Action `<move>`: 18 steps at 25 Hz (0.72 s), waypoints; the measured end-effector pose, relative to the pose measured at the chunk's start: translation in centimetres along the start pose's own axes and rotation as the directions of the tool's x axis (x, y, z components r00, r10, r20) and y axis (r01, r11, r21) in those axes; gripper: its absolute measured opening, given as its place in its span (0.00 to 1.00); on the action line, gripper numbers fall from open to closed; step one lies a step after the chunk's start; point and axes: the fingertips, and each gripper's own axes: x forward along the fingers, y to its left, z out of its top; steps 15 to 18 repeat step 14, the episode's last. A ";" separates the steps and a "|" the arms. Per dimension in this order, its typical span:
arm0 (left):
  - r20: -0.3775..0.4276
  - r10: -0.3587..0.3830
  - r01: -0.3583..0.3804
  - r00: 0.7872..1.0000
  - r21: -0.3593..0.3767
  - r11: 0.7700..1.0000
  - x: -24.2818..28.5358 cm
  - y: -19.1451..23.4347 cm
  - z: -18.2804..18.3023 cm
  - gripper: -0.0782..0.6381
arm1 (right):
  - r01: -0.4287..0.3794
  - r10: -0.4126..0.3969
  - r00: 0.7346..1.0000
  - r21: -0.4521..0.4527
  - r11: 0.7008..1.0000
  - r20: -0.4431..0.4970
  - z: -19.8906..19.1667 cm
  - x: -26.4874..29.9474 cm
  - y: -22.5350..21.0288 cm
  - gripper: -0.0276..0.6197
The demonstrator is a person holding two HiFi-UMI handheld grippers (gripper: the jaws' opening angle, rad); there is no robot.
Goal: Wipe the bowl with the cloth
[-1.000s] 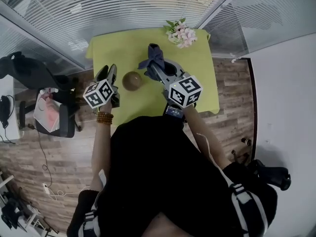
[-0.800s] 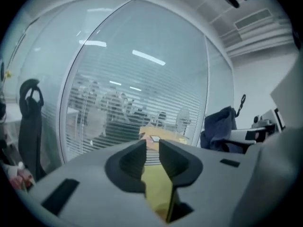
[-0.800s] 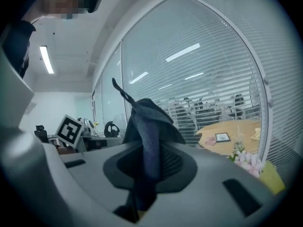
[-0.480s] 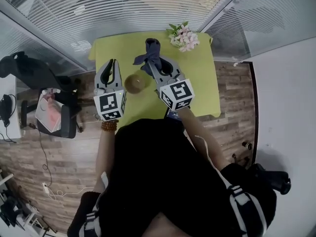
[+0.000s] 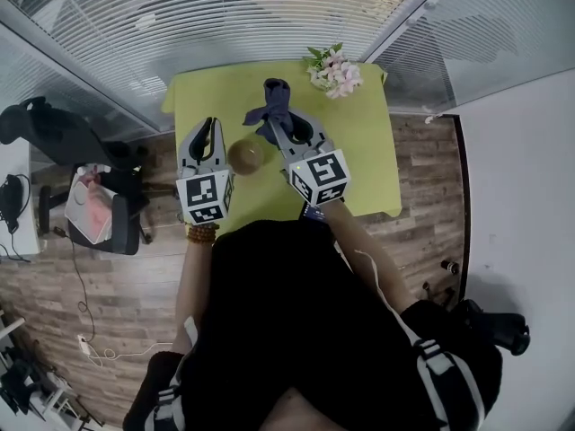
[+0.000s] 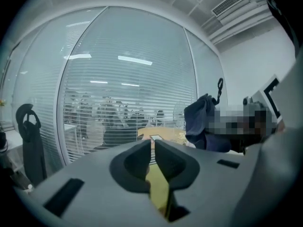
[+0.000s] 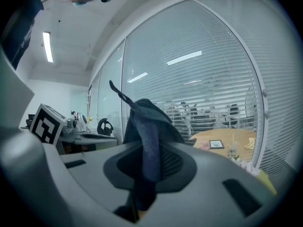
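A small brown bowl (image 5: 246, 155) sits on the lime-green table (image 5: 359, 142), between my two grippers. My left gripper (image 5: 208, 129) hovers just left of the bowl, apart from it. Its jaws have closed within the last second and stand shut with nothing between them (image 6: 152, 148). My right gripper (image 5: 276, 126) is just right of the bowl, shut on a dark blue cloth (image 5: 275, 102) that sticks up past its fingertips. The cloth (image 7: 147, 136) fills the gap between the right jaws. It also shows at the right of the left gripper view, as the same dark cloth (image 6: 201, 122). Neither gripper view shows the bowl.
A bunch of pink and white flowers (image 5: 334, 70) lies at the table's far right corner. Glass walls with blinds (image 5: 180, 16) run behind the table. A black chair (image 5: 54, 133) and a seat with pink items (image 5: 90, 203) stand to the left on the wooden floor.
My left gripper went from open to shut, rose, and rolled so its marker cube faces up. The right gripper with the cloth barely shifted. The bowl stayed put.
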 end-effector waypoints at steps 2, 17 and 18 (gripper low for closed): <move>-0.006 0.002 -0.002 1.000 -0.001 1.000 0.0 0.1 -0.1 0.15 | -0.003 0.004 1.000 -0.001 1.000 0.007 0.2 0.0 0.0 0.11; -0.030 -0.001 0.001 1.000 -0.016 1.000 0.2 0.0 -1.1 0.15 | 0.003 -0.003 1.000 -0.006 1.000 -0.008 -0.2 0.0 -0.3 0.11; -0.030 -0.001 0.001 1.000 -0.016 1.000 0.2 0.0 -1.1 0.15 | 0.003 -0.003 1.000 -0.006 1.000 -0.008 -0.2 0.0 -0.3 0.11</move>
